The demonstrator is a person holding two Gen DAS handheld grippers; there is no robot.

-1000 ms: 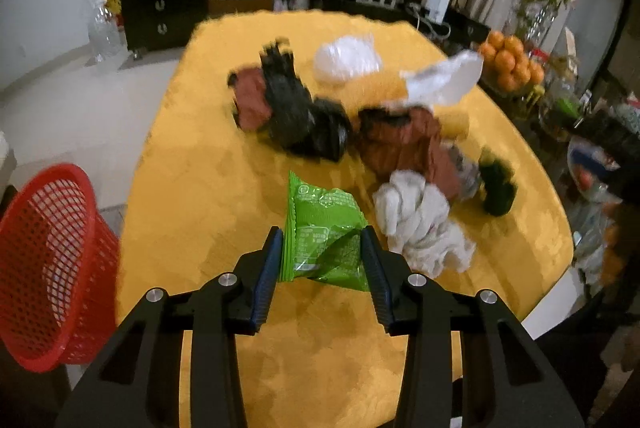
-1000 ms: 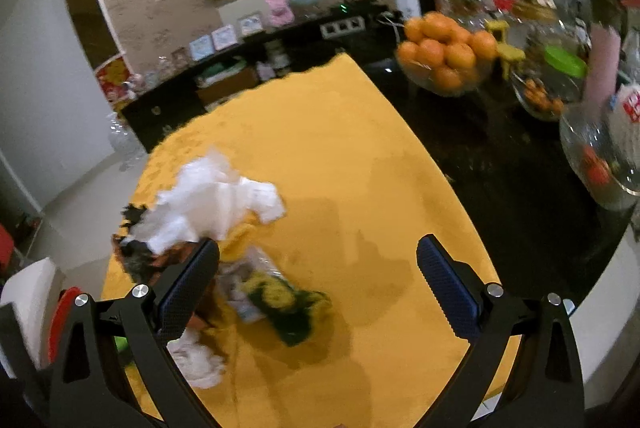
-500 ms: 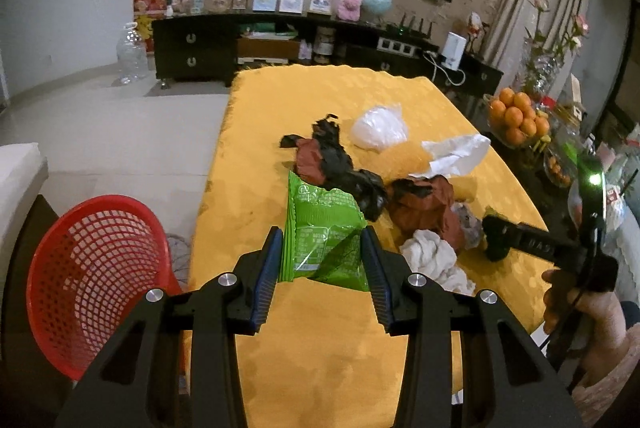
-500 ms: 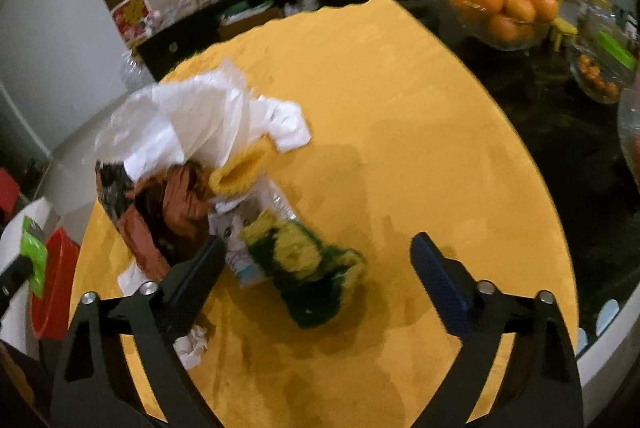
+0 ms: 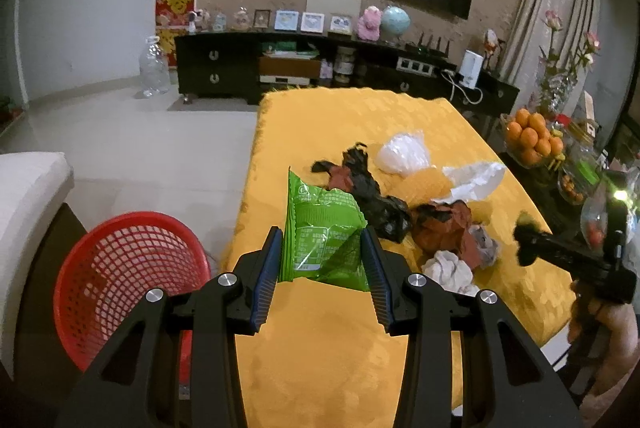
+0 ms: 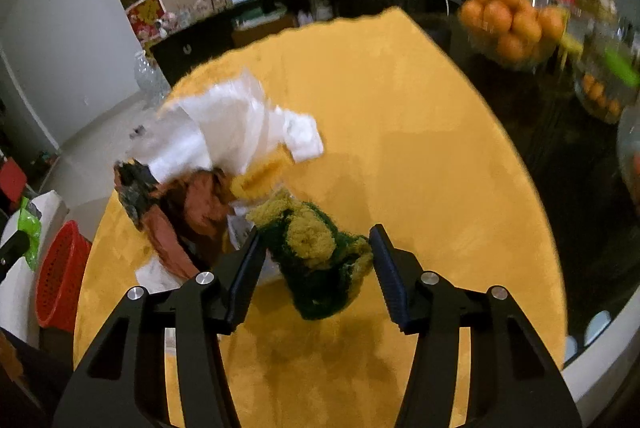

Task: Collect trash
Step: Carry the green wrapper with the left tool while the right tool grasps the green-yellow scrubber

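Green snack bag [image 5: 320, 232]: thin, crinkly, torn open at the top, most likely empty and very light. Squeezed at its lower half between the two blue pads of the left tongs [image 5: 322, 260], held up in the air over the near edge of the yellow table [image 5: 320, 368]. Slippery foil, so best pinched flat across the middle, not at a corner. Can bend or slip out if shaken hard. Needs only a soft squeeze.

Red basket [image 5: 120, 268]: down on the floor, just to the left of the table and below the bag. Looks like the place for the trash. Probably next: swing left, get over the basket, let go.

Green and yellow fuzzy scrap [image 6: 320, 256]: soft, squashy, light. Lies on the table right between the fingers of the right tongs [image 6: 316, 268], which are open wide around it and not yet pinching. Best grabbed around the thick middle, pressed in well so the fluff does not slide free.

Rest of the pile, beside the fuzzy scrap: white plastic bag [image 6: 232, 123], brown crumpled paper [image 6: 200, 203], black bag [image 5: 376, 203], white tissue wad [image 5: 448, 268]. All soft and light. Bowl of oranges [image 6: 508, 23] well apart, off the yellow cloth.
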